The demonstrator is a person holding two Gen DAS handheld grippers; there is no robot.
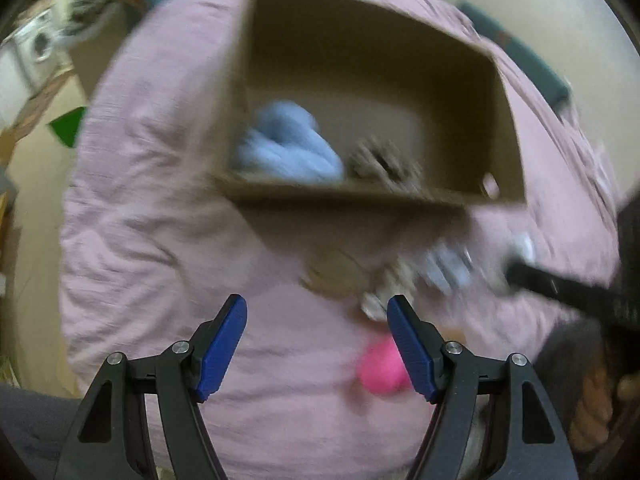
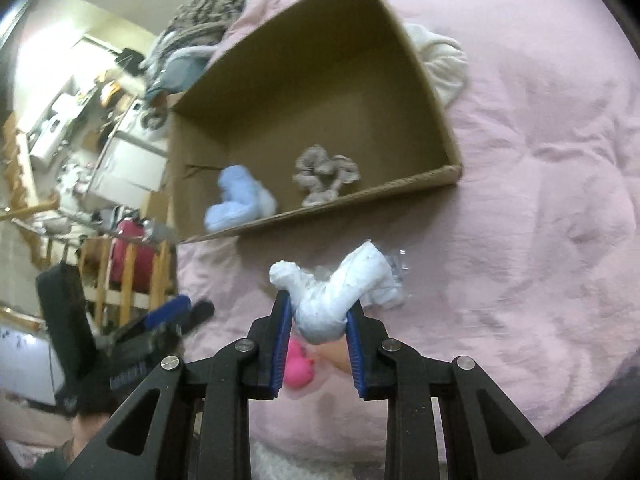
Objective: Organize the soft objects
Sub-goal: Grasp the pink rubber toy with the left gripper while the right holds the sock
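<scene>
An open cardboard box [image 2: 416, 52] lies on a pink bedspread [image 2: 540, 200]. Inside it are a light blue soft bundle [image 2: 240, 204] and a grey scrunchie [image 2: 324, 176]; both also show in the left wrist view, the bundle [image 1: 288, 148] and the scrunchie [image 1: 380, 160]. My right gripper [image 2: 320, 312] is shut on a white cloth bundle [image 2: 336, 292], held above the bedspread in front of the box. A bright pink soft object [image 2: 298, 368] lies under it and also shows in the left wrist view [image 1: 382, 368]. My left gripper [image 1: 316, 340] is open and empty above the bedspread.
A white fluffy item [image 2: 444, 60] lies behind the box's right wall. Patterned blankets [image 2: 200, 24] are piled at the bed's far end. A beige object [image 1: 336, 272] lies in front of the box. Cluttered room and wooden rail [image 2: 128, 276] lie left of the bed.
</scene>
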